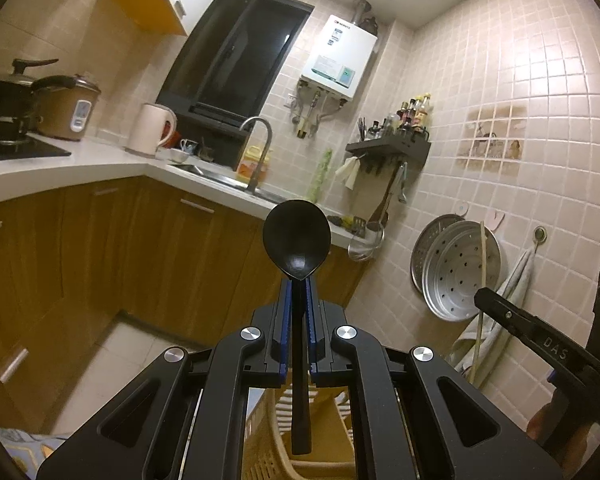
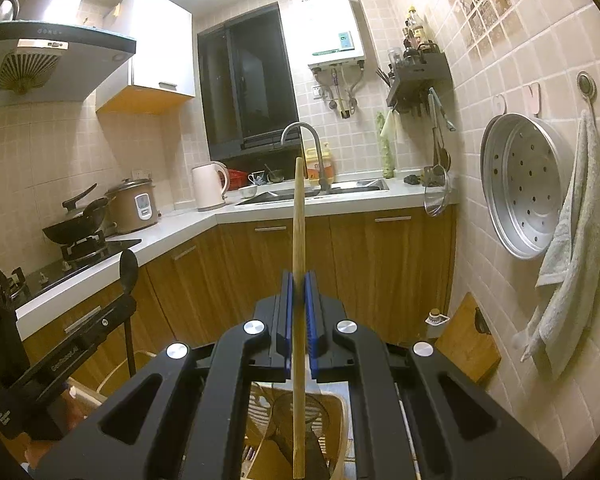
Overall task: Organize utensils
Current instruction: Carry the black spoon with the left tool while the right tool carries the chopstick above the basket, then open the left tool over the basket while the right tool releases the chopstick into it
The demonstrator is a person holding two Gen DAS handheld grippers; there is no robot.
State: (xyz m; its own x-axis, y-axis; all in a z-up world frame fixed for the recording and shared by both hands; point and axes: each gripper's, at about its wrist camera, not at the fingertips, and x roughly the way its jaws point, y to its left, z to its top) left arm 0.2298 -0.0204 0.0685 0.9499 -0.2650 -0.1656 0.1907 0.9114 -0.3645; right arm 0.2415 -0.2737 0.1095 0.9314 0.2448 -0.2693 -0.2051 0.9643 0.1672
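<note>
My left gripper is shut on a black spoon. The spoon's bowl points up past the fingertips and its handle runs down between the blue pads. My right gripper is shut on a long wooden stick, a utensil handle standing upright. Its lower end reaches a beige slotted basket below, beside a dark strainer-like utensil. The same basket shows under the left gripper. The right gripper appears at the right edge of the left wrist view. The left gripper with the spoon shows at the left of the right wrist view.
An L-shaped white counter over wooden cabinets holds a sink with faucet, kettle, rice cooker and wok on a stove. Steamer trays, a towel and a wall shelf are on the right wall. A cutting board leans below.
</note>
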